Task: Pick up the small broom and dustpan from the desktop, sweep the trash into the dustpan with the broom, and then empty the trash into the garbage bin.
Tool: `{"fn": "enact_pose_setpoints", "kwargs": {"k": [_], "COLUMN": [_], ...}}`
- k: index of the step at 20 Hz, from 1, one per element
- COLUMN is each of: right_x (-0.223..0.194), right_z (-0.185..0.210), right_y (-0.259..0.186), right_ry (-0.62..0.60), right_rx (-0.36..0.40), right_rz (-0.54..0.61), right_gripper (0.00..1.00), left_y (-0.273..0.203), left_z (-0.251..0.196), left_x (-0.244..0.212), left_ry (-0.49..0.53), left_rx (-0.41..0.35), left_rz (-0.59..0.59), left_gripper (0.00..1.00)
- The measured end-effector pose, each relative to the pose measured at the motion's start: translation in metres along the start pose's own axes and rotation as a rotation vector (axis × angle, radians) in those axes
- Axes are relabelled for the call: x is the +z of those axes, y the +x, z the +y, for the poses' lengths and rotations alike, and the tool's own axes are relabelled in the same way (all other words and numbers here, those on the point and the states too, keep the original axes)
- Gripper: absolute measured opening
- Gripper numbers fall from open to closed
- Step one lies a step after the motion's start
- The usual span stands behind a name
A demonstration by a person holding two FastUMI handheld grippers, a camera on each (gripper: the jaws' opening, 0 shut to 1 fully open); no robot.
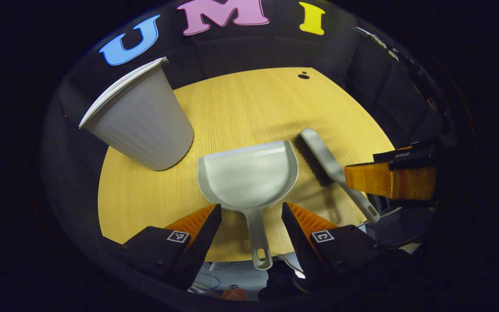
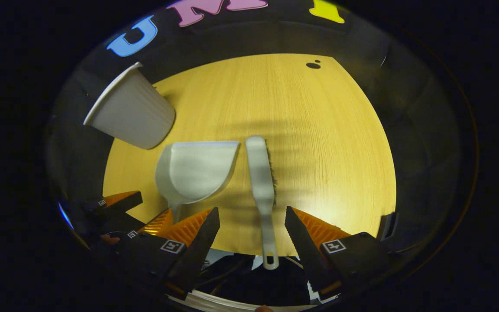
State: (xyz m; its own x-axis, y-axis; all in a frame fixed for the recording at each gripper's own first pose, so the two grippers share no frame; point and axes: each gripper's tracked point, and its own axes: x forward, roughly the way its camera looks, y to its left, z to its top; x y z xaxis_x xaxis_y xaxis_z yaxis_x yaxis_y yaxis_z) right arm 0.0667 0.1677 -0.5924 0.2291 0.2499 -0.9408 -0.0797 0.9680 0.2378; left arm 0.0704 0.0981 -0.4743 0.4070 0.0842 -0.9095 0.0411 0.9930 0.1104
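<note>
Your tabletop (image 1: 254,99) is a pale wood-grain surface, with no brand or readable writing on any of the things upon it (the only markings are small square coded tags on the gripper bodies). Biggest of the objects is the garbage bin (image 1: 143,117), a ribbed whitish tub at the far left of the tabletop; in both views it appears tilted with its mouth turned away, so you cannot tell what is in it. Next comes the dustpan (image 1: 249,173), lying flat near the front edge, its scoop bare inside, its open lip pointing to the far side and its handle running back toward you past the edge. Just beside it on the right lies the small broom (image 2: 261,182), apart from the pan; its long axis runs near to far, head away from you, bristles along one side, the handle's eyelet end overhanging the front edge. In the left gripper view, your left gripper (image 1: 251,216) sits with its jaws wide, one on each side of the dustpan handle, not touching it. In the right gripper view, your right gripper (image 2: 252,219) likewise has its jaws wide, straddling the broom handle without contact.
</note>
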Motion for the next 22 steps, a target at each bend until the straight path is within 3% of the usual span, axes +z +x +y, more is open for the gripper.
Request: {"fn": "enact_pose_setpoints", "kwargs": {"k": [8, 13, 17, 20, 22], "right_x": [0.075, 0.127, 0.155, 0.168, 0.168], "right_z": [0.035, 0.060, 0.094, 0.101, 0.096], "right_y": [-0.101, -0.185, -0.263, -0.315, -0.351], "right_ry": [-0.158, -0.253, -0.252, -0.190, -0.208], "right_rx": [-0.006, -0.028, 0.015, 0.059, 0.015], "right_rz": [-0.384, -0.673, -0.912, -1.092, -1.183], "right_gripper": [0.98, 0.97, 0.97, 0.96, 0.96], "left_y": [-0.067, -0.121, -0.116, -0.115, -0.122], "left_z": [0.007, 0.040, 0.042, 0.040, 0.040], "left_x": [0.060, 0.110, 0.113, 0.119, 0.131], "left_ry": [-0.038, -0.054, -0.040, -0.089, -0.117], "left_rx": [-0.015, 0.080, 0.152, 0.102, 0.076], "left_rz": [-0.332, -0.617, -0.812, -0.894, -1.008], "left_gripper": [0.84, 0.84, 0.83, 0.83, 0.83]}}
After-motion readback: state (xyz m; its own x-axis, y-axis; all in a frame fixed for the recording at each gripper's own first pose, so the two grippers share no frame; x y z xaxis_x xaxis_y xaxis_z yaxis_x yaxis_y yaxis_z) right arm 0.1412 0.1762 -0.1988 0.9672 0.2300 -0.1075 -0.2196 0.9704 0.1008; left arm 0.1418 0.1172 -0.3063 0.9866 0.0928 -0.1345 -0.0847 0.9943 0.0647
